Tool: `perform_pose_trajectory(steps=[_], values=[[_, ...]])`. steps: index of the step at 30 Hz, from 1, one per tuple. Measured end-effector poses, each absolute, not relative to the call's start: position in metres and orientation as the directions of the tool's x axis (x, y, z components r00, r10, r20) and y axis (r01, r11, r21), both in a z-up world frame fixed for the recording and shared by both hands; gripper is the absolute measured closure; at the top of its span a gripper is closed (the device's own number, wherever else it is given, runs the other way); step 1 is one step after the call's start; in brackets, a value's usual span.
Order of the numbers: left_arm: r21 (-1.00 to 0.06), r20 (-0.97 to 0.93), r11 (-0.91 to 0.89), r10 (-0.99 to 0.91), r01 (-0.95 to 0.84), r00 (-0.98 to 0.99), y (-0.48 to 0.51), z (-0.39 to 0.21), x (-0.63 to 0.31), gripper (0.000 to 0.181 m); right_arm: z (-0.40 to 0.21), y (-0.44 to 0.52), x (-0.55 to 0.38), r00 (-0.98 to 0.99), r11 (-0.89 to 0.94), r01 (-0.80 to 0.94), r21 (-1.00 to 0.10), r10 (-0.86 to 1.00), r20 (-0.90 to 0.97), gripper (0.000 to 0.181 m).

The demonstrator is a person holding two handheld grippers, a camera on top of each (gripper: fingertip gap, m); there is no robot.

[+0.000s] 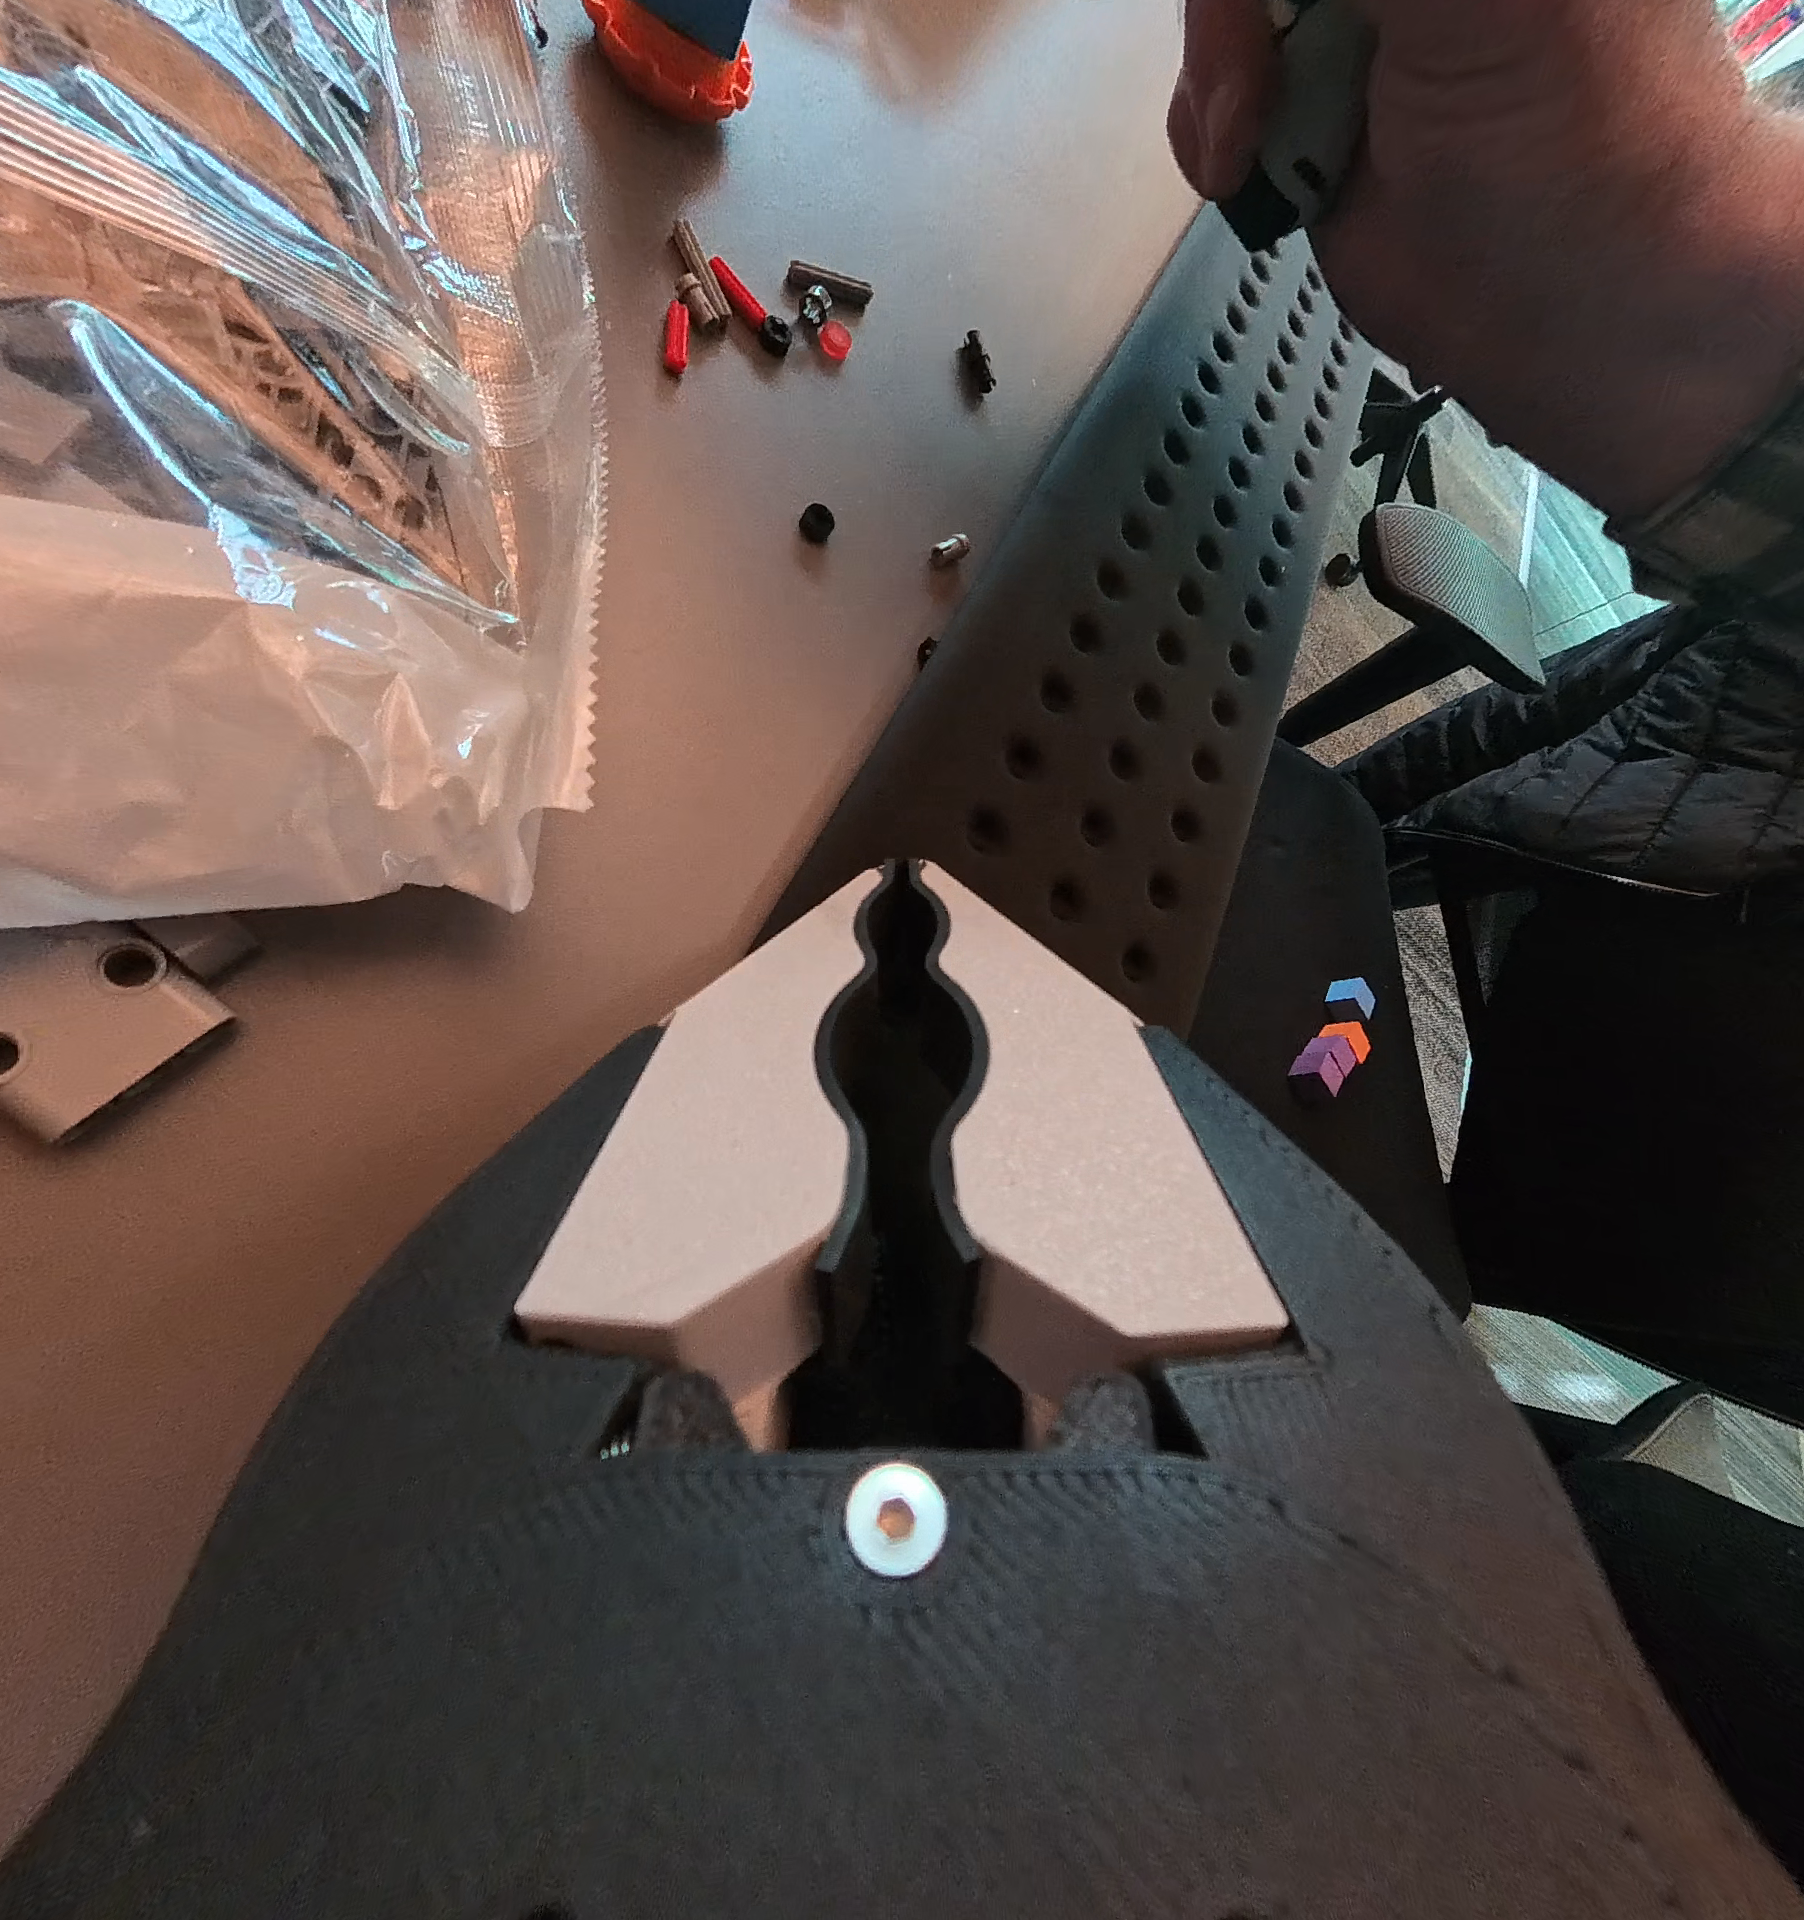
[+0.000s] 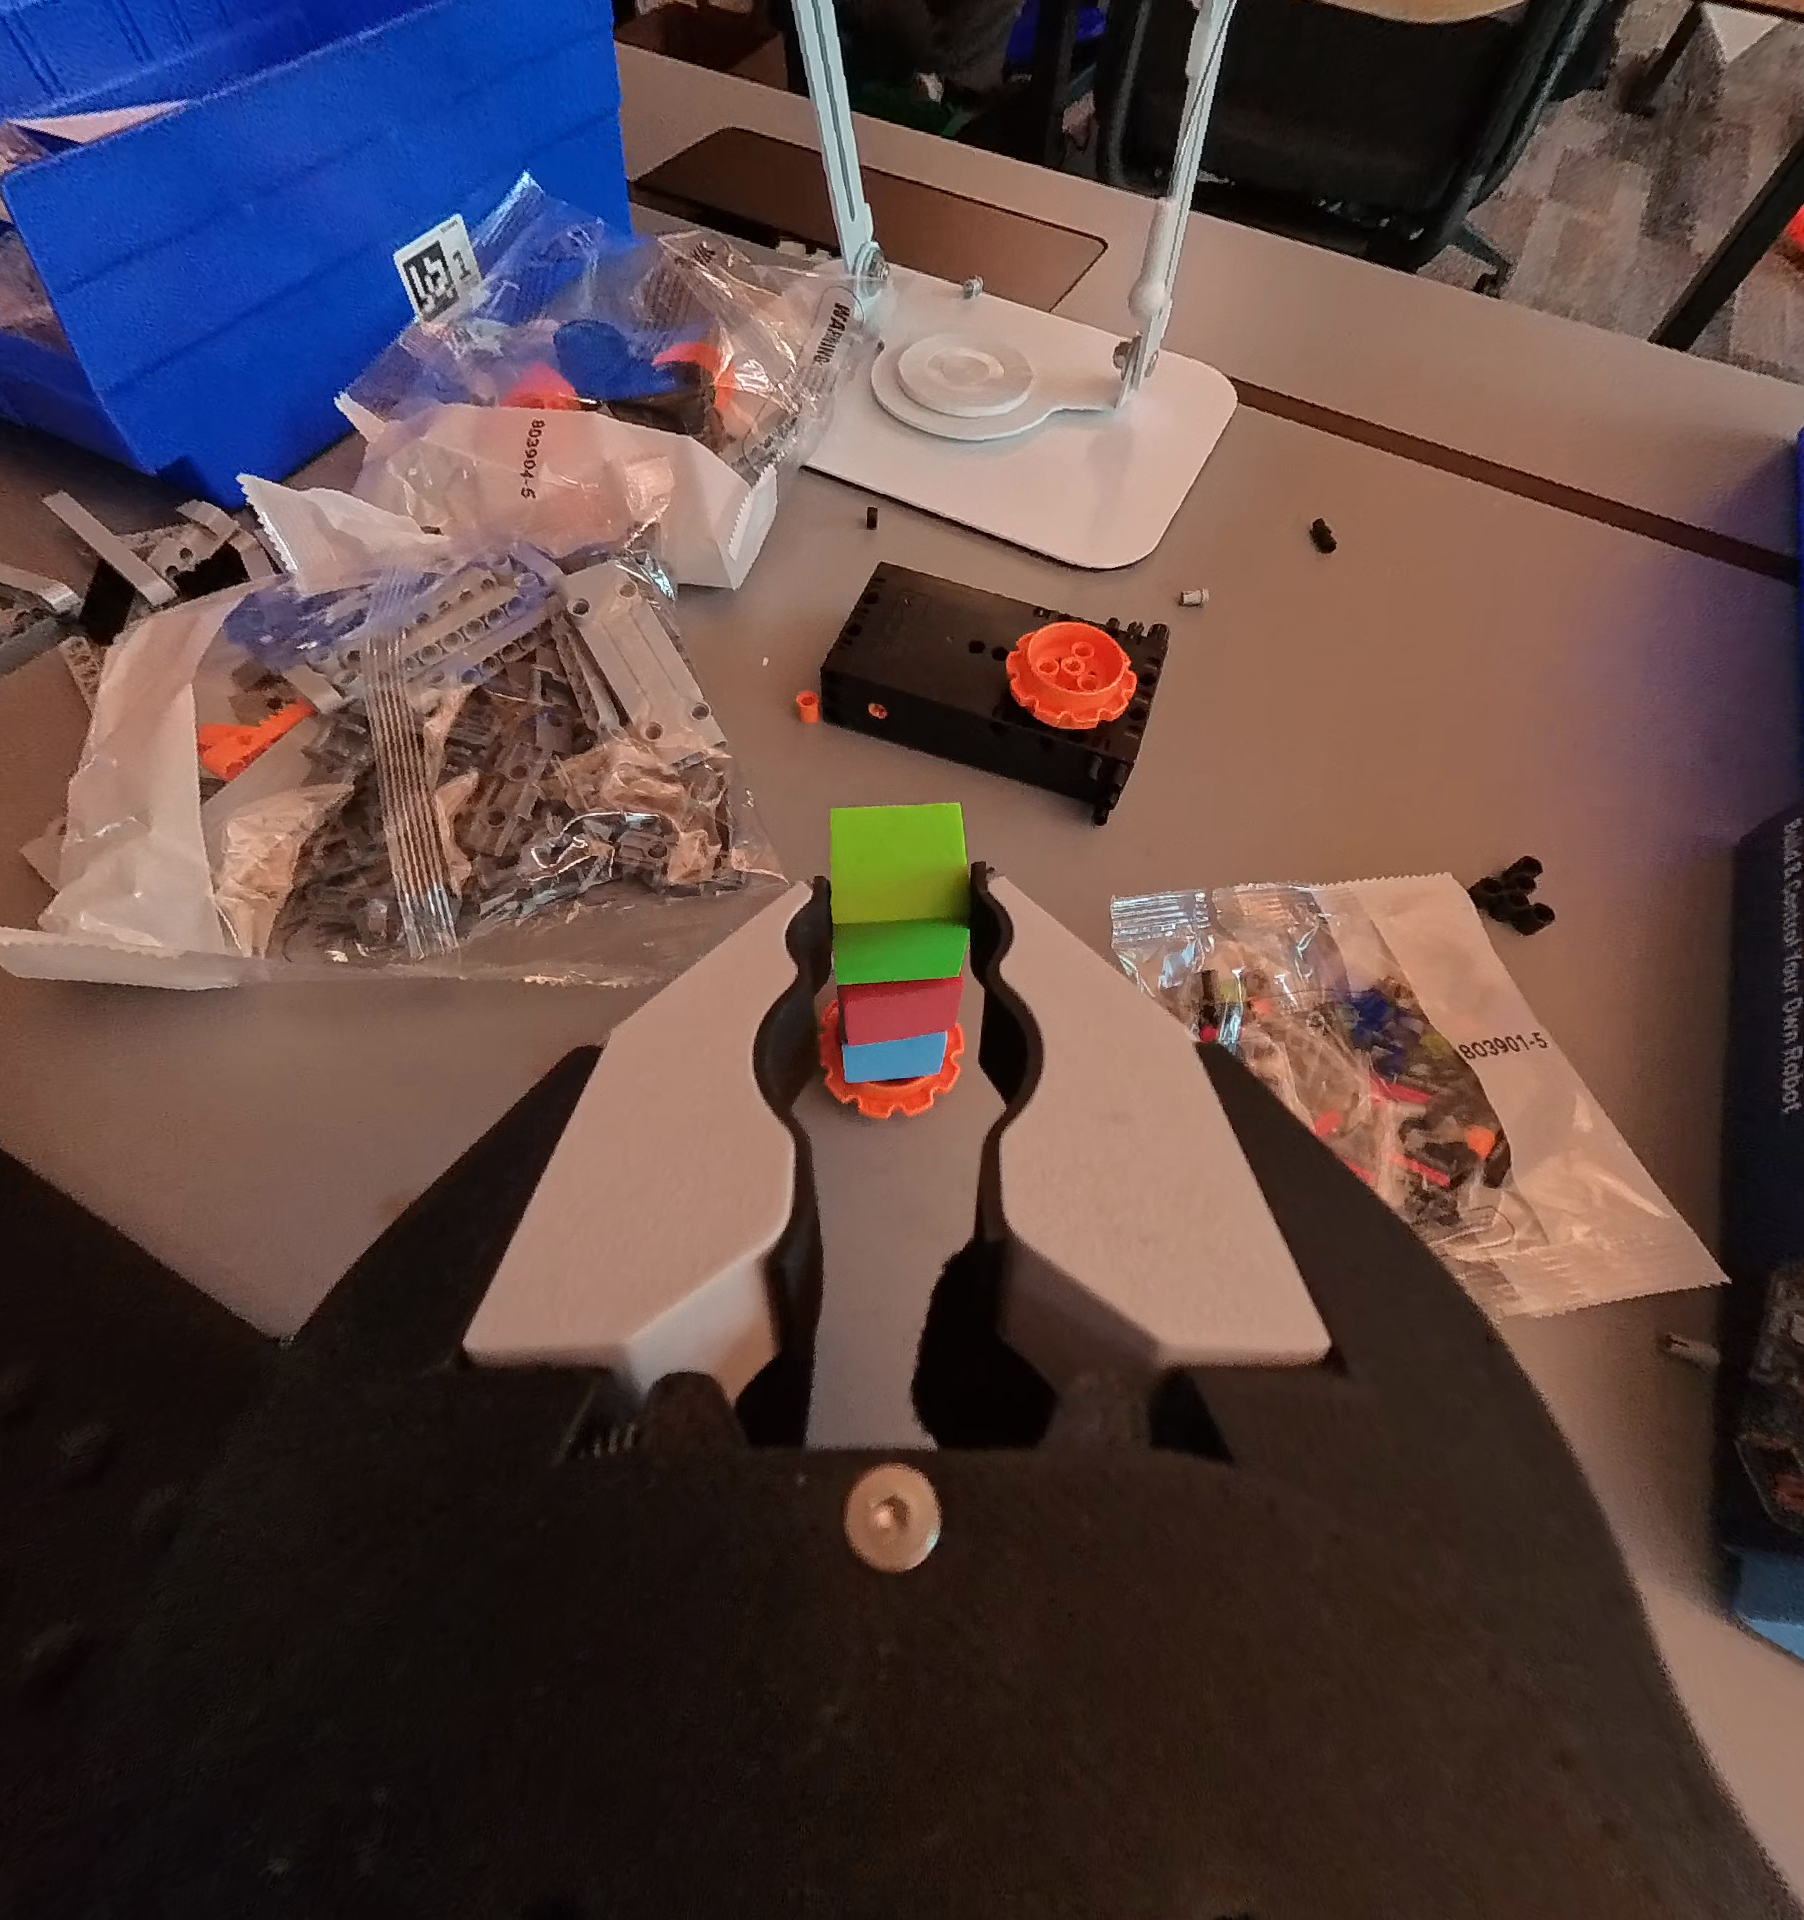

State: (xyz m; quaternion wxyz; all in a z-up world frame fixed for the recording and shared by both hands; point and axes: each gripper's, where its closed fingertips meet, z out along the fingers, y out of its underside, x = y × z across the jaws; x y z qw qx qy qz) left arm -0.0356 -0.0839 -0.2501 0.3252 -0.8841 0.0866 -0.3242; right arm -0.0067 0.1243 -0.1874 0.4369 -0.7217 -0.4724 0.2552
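While the right gripper (image 2: 896, 894) pinches the light-green top block (image 2: 896, 862) of a stack on an orange gear (image 2: 890, 1081), near the black box (image 2: 991, 675), the left gripper (image 1: 903, 883) is closed, empty, beside the other gripper's perforated body (image 1: 1137, 665).

Right gripper (image 2: 898, 883): tips closed on a bright green block (image 2: 896, 862), topmost of a stack with green, red and blue blocks on an orange gear. Left gripper (image 1: 903, 878): closed, empty, over the table edge.
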Motion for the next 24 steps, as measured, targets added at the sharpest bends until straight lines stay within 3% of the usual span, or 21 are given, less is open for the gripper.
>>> perform_pose_trajectory(steps=[9, 12, 15, 21, 24], values=[[-0.632, 0.516, -0.773, -0.364, 0.057, 0.775, -0.084, -0.25, -0.036, 0.181, -0.193, 0.124, -0.004, 0.404, -0.182, 0.481, -0.858, 0.914, 0.033, 0.155], [-0.632, 0.514, -0.773, -0.365, 0.056, 0.776, -0.084, -0.25, -0.036, 0.181, -0.193, 0.125, -0.003, 0.419, -0.202, 0.477, -0.855, 0.908, 0.02, 0.139], [-0.632, 0.514, -0.773, -0.364, 0.056, 0.776, -0.084, -0.251, -0.036, 0.181, -0.185, 0.12, 0.008, 0.435, -0.216, 0.464, -0.859, 0.9, 0.009, 0.138], [-0.631, 0.516, -0.774, -0.365, 0.056, 0.775, -0.084, -0.251, -0.036, 0.181, -0.167, 0.088, 0.098, 0.576, -0.334, 0.413, -0.847, 0.817, -0.041, 0.137], [-0.636, 0.506, -0.77, -0.367, 0.051, 0.781, -0.084, -0.251, -0.036, 0.181, -0.194, 0.052, 0.176, 0.684, -0.471, 0.442, -0.763, 0.728, -0.053, 0.133]])
